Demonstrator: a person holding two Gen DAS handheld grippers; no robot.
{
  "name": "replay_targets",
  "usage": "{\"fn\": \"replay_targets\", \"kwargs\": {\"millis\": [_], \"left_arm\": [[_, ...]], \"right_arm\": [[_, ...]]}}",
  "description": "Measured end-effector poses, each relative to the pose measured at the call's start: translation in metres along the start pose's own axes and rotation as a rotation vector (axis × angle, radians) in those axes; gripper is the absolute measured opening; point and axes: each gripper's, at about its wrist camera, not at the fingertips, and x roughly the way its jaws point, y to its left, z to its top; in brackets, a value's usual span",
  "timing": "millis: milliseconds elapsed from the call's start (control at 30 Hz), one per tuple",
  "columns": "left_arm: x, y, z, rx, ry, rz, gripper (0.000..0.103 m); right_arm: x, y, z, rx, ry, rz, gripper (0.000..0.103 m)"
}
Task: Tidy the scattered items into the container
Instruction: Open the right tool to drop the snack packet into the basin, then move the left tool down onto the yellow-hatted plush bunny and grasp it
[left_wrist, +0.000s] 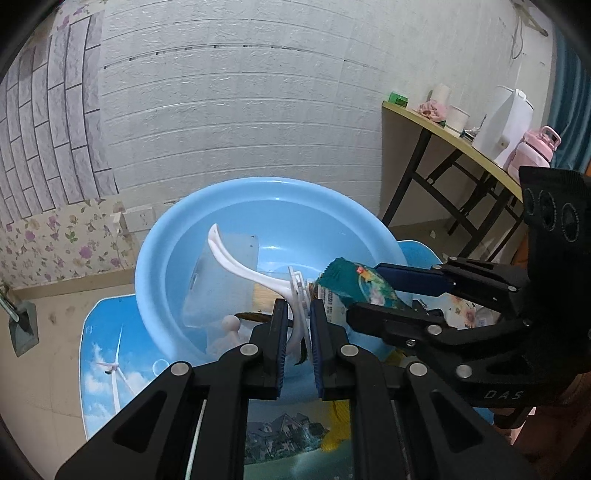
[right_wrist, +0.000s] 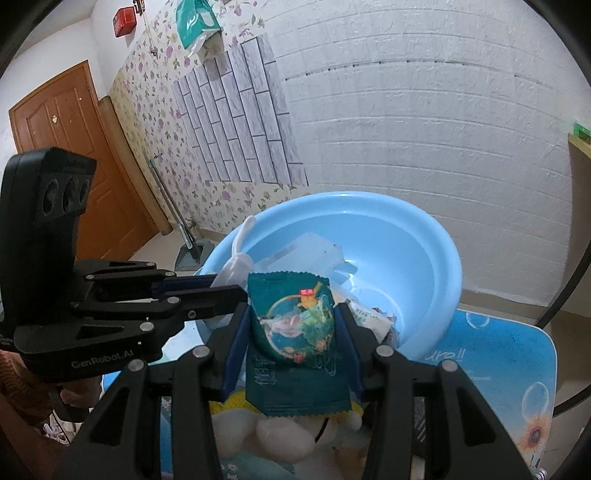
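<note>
**Both loads hang at the near rim of the basin, not yet over its bowl**

The left gripper (left_wrist: 299, 325) has its jaws pinched almost shut on a white hanger (left_wrist: 255, 275), whose long curved arm reaches forward past the rim and over the inside of the blue basin (left_wrist: 162, 258). The right gripper (right_wrist: 291, 332) has its jaws part open and clamped on the sides of a green snack packet (right_wrist: 295, 332), held upright with its long axis running up and down. The basin lies straight ahead of both, on the table (right_wrist: 517, 369) toward its far edge, and already holds a clear box (left_wrist: 221, 280). The left load looks nearer to dropping in. A plush toy (right_wrist: 266, 435) lies at the table's near edge.
</note>
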Motion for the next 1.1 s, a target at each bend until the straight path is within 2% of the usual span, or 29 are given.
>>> {"fn": "replay_targets", "kwargs": {"millis": [333,467,767,1100], "left_arm": [[0.017,0.011,0.017,-0.003,0.002,0.041,0.013],[0.013,0.0,0.018,0.026,0.017,0.035,0.017],[-0.01,-0.022,0.001,0.031,0.01,0.038,0.023],[-0.024,-0.057,-0.029,0.057,0.038,0.018,0.023]], "right_arm": [[0.025,-0.015,0.012,0.022,0.028,-0.032,0.046],[0.028,-0.018,0.01,0.037,0.053,-0.066,0.046],[0.005,-0.013,0.003,0.044,0.036,-0.051,0.046],[-0.043,-0.016,-0.03,0.094,0.017,-0.082,0.046]]}}
